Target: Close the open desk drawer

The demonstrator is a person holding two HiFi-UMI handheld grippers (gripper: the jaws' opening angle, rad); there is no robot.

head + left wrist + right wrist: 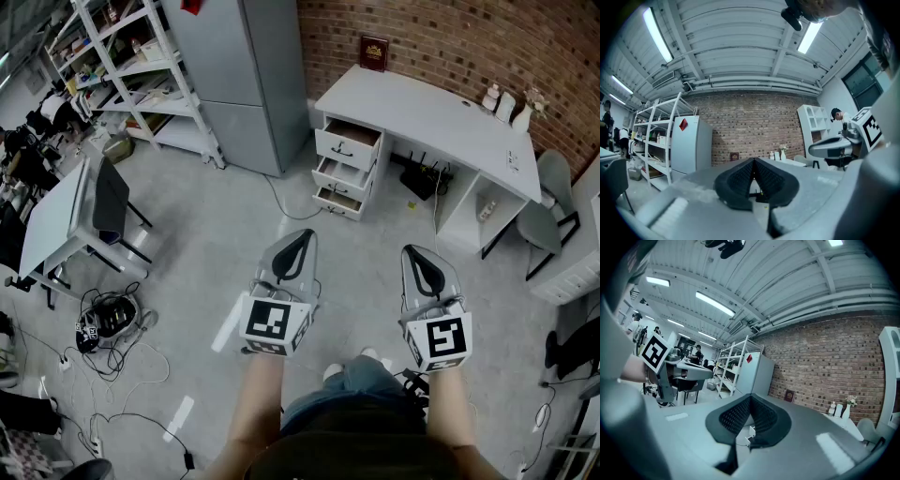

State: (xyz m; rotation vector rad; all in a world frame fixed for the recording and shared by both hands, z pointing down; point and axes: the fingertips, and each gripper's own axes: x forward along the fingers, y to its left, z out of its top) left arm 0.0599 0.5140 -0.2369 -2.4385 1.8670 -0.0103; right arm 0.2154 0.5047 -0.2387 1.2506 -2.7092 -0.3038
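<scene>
Closest to you, your forearms run level at about waist height, and the marker cubes face up toward your head camera, so both tools can be tracked while you stand. Your left gripper (298,246) has its jaws pressed together at the tips with nothing between them. Your right gripper (422,267) is the same, closed and empty. That suits this job, I think: a drawer front needs a push, not a pinch, and a closed tip makes a firm blunt nose.

Both tools point straight ahead at the desk, but they are well apart from it, with bare concrete floor (234,244) between. A loose cable (281,202) trails over that floor toward the drawer unit, and it could catch your foot as you walk in.

The task's thing is ahead and slightly left of centre. It is a stack of three white drawers under the left end of the white desk (422,112). The top drawer (349,142) stands furthest out, showing its brown inside. The middle drawer (342,172) and bottom drawer (337,201) also stand proud of the front, so you may have more than one to shut. Nothing has been closed yet.

On the desk top, a dark red book (374,52) leans against the brick wall (450,37), and small bottles (502,101) sit toward the right end, clear of the drawers.
</scene>
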